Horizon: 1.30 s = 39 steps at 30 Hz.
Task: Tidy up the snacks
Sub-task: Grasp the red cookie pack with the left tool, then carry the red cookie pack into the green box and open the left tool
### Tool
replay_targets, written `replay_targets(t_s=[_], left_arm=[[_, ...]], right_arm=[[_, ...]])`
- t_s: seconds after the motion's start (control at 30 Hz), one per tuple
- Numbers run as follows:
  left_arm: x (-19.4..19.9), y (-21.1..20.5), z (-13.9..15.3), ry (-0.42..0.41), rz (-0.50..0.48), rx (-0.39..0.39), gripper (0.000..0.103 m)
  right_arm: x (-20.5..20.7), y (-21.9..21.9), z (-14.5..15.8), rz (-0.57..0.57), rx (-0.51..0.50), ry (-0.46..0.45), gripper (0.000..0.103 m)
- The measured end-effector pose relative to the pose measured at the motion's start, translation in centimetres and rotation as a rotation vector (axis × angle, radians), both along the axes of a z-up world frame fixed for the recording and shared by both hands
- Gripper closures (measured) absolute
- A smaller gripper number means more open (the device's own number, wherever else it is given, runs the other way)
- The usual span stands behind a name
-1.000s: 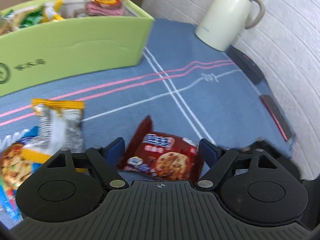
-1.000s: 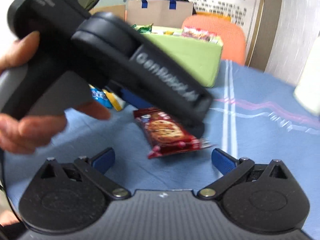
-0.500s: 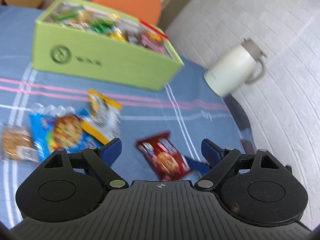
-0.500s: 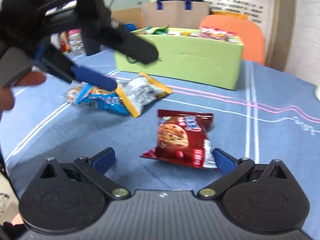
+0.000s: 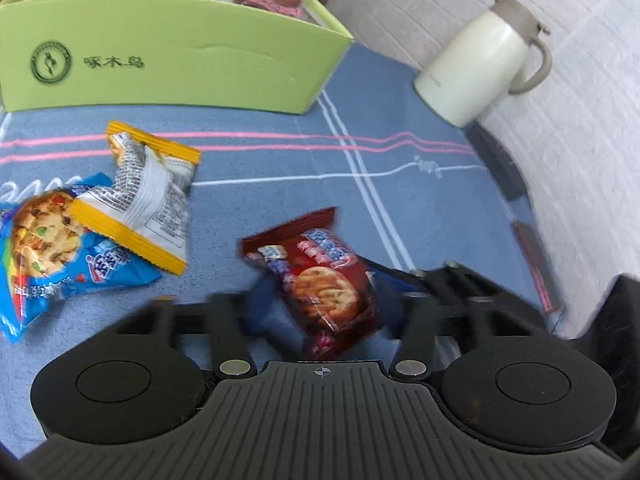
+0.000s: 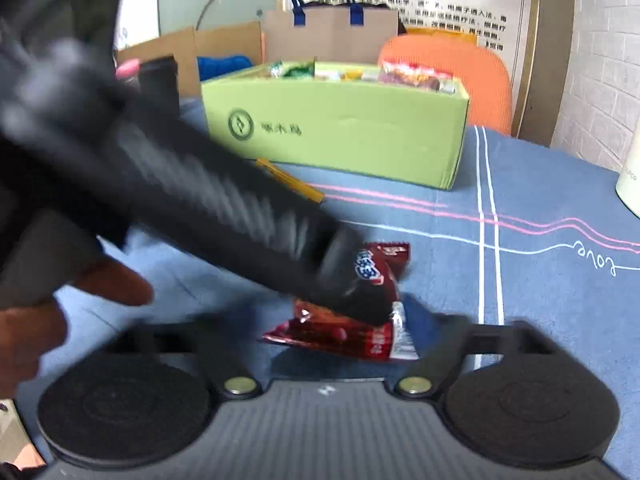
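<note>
Left wrist view: the left gripper had just been closing, w/ a dark red plastic cookie packet between its jaws. Motion blur hid the blue pads, but they appeared to clench the packet's sides; the packet was tilted, its far end towards a blue tablecloth w/ pink & white stripes. To the left lay a silver-and-yellow foil snack packet, overlapping a blue plastic cookie packet. Beyond them stood a light green cardboard box w/ wrapped snacks showing above its rim. At right, near a white brick wall, stood a cream thermos jug w/ a grey lid & handle.

Right wrist view: the right gripper had also just been closing. The red packet's lower edge lay between its blurred jaws; whether the pads touched it could not be told. The left gripper reached in from upper left, its tip over the packet's upper half, & a person's hand held its handle. Behind the green box were an orange chair back & a brown paper bag w/ blue handles.
</note>
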State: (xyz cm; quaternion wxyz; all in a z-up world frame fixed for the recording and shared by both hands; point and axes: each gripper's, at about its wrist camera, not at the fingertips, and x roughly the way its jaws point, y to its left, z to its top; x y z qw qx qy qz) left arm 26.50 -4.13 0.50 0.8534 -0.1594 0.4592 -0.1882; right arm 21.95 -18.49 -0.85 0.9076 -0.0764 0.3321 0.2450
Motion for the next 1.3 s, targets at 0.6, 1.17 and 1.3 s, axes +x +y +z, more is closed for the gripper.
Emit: replay_targets(t_s=[0.6, 1.17, 1.3], left_arm=[[9.5, 8.4, 10.2, -0.261, 0.137, -0.015, 0.098], [13.9, 12.3, 7.7, -0.27, 0.157, -0.098, 0.044], [8.5, 13.8, 9.4, -0.354, 0.184, -0.098, 0.034]], right_arm=[[13.3, 7.4, 8.6, 0.096, 0.043, -0.235, 0.034], [16.4, 7.5, 8.0, 0.119, 0.078, -0.234, 0.009], [11.4, 5.9, 9.2, 0.111, 0.091, -0.266, 0.009]])
